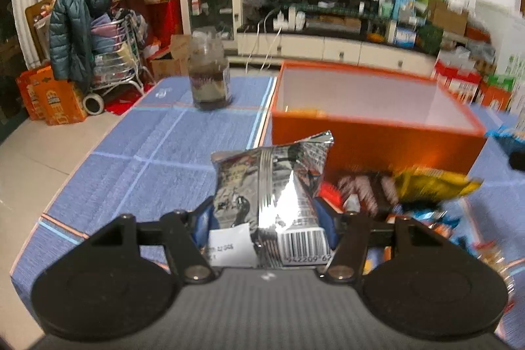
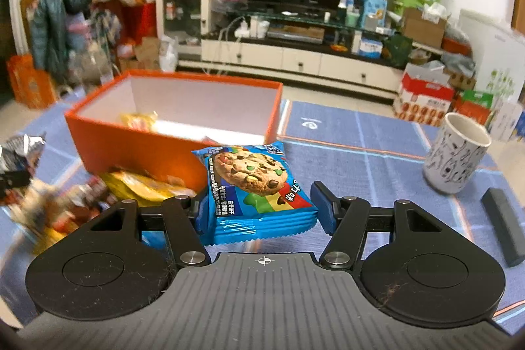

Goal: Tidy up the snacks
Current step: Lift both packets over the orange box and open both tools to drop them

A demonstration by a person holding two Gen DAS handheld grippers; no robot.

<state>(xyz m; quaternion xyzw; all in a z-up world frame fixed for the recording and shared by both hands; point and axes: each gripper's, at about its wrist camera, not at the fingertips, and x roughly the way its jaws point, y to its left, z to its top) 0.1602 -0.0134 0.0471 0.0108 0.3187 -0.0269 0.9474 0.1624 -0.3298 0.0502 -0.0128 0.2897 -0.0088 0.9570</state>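
The left gripper (image 1: 267, 218) clamps a silver snack bag (image 1: 272, 186) between its blue pads, raised over the counter (image 1: 147, 159); the right gripper (image 2: 262, 209) pinches a blue cookie packet (image 2: 252, 186) just before the orange box (image 2: 157, 150); loose snacks (image 2: 144, 186) lie beside the box.

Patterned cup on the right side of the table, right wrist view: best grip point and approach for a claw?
Take the patterned cup by its side wall, around mid-height, coming in level from the near side. It stands upright with its mouth open, and its wall looks round and nearly straight, so the two fingers can likely close across its width. Stay clear of the dark bar lying just in front of it.
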